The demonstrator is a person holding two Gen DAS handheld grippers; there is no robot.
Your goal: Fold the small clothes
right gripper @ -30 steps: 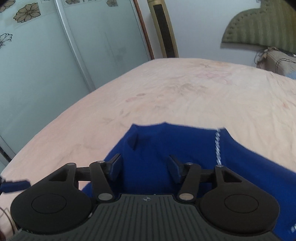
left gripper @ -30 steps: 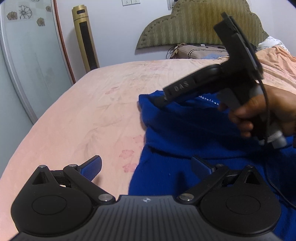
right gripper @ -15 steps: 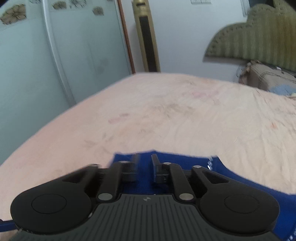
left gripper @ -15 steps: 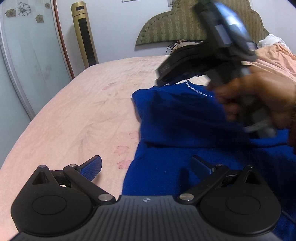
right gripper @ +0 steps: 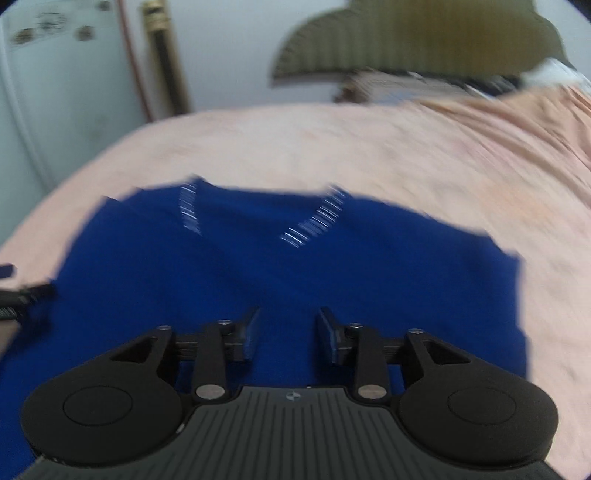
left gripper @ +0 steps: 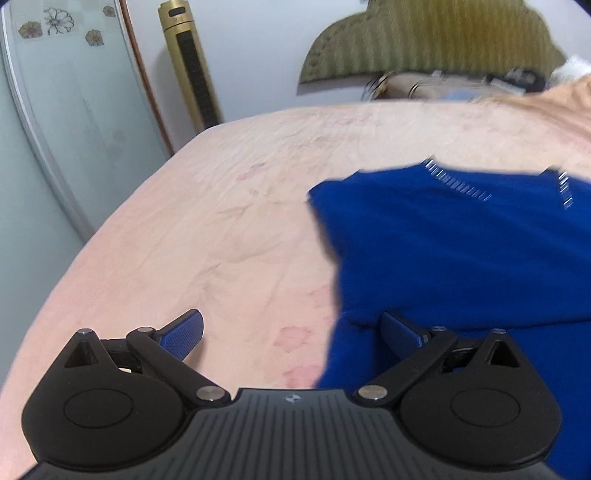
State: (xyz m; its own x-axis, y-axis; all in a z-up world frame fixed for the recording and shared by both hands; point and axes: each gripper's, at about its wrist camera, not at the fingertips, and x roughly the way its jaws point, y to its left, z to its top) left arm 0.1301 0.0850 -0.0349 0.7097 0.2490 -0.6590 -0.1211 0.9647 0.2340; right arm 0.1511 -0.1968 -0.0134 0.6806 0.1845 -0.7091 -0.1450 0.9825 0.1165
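My left gripper (left gripper: 291,332) stands with its jaws spread wide and holds nothing. Its left blue pad (left gripper: 183,334) hangs over the bare pink bedsheet (left gripper: 207,229), while the right pad sits against the near left edge of the blue V-neck top (left gripper: 461,251); I cannot tell whether it actually touches the cloth.

My right gripper (right gripper: 288,334) has its jaws partly apart, a clear gap between the pads, nothing pinched. It hovers over the middle of the blue V-neck top (right gripper: 295,280), and both fingers show against the fabric.

The top lies spread on the bed with its neckline pointing away from me, toward the headboard. A strip of small white sparkling trim (right gripper: 314,225) runs down both sides of the V. The picture is motion-blurred, so the trim reads only as streaks.

As for writing — each gripper body carries a small pale emblem at its centre, too small to read.

Around the bed: an olive ribbed headboard (left gripper: 432,37) at the far wall, a gold tower fan (left gripper: 190,62) standing in the corner, and a frosted sliding door with flower decals (left gripper: 55,26) to the left. A beige bag (left gripper: 424,83) lies at the head of the bed, and rumpled peach bedding (right gripper: 517,122) bunches on the far right. At the left edge of the right wrist view a dark, blurred part of my other gripper pokes in over the top's edge.
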